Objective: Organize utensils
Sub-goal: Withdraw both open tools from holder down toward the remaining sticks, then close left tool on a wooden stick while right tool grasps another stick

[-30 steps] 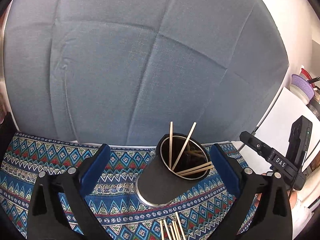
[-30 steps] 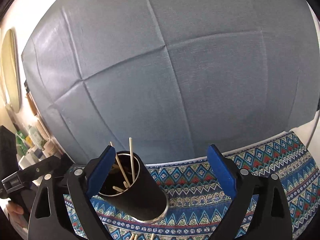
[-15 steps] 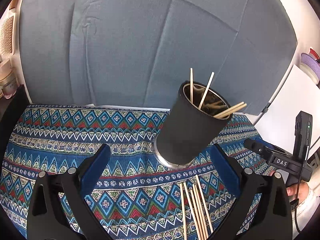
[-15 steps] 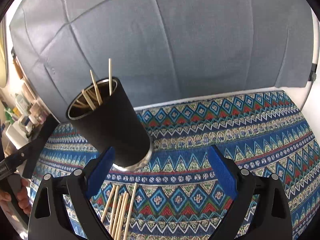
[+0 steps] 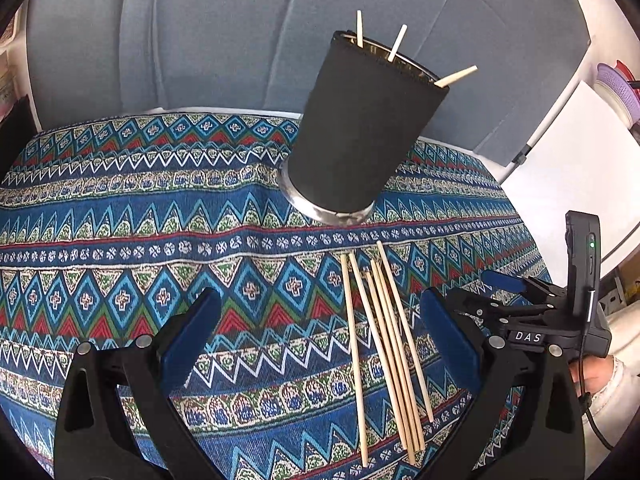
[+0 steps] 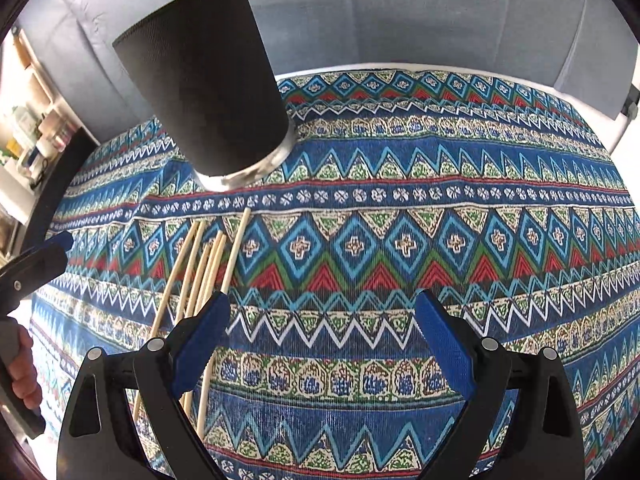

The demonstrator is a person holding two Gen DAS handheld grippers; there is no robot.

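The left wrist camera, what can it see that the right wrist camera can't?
Only the left wrist view shows the cup's open rim, a purple basket far right, and the right gripper from outside.

Only the right wrist view shows cluttered shelves and a hand holding the left gripper's handle.

Both show the black cup with sticks inside, loose chopsticks on the patterned cloth, and open blue-padded jaws.

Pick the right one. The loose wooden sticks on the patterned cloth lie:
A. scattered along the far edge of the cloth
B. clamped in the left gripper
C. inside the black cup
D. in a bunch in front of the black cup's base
D: the wooden sticks lie bunched on the patterned cloth just in front of the black cup, and both the left gripper and the right gripper are open and hold nothing.
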